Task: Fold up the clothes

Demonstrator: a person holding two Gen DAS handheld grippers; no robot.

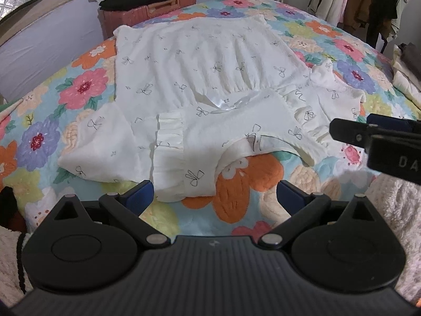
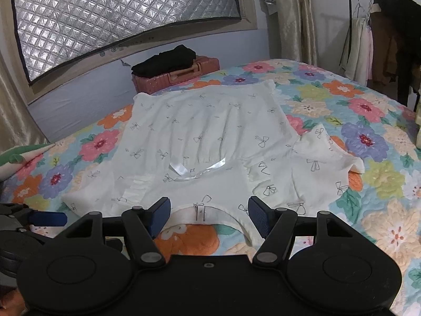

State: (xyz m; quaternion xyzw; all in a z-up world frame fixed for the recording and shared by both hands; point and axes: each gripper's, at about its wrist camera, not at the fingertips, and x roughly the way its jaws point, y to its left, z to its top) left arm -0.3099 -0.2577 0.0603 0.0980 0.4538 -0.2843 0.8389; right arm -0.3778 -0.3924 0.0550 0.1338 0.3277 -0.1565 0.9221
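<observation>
Bed with floral quilt (image 1: 86, 89), flowers in orange, pink, purple. Pink suitcase (image 2: 181, 75) at the far edge by the wall, black folded clothes (image 2: 164, 60) stacked on top. Quilted silver window cover (image 2: 118, 13) above, beige curtain (image 2: 289, 15) at right, clothes rack (image 2: 373, 31) with hanging garments at far right. Fluffy pale fabric (image 1: 394, 205) at the right edge of the left wrist view. Nothing lies on the garment.

Left hand-held gripper (image 1: 214, 194): jaws wide open, holding nothing, blue pads apart; the near hem of the left shoulder sits just between and ahead of the pads, contact not clear. Right hand-held gripper (image 2: 209, 214): jaws wide open, empty, pads either side of the neckline; touching or just above, cannot tell.

White dress (image 1: 200, 79) with small black bow print lies flat, spread on the quilt, neckline toward the grippers, skirt toward the suitcase. White ribbon (image 2: 197, 169) at the waist. Short frilled sleeves spread to both sides. Collar label (image 2: 200, 212) sits between the right gripper's pads.
</observation>
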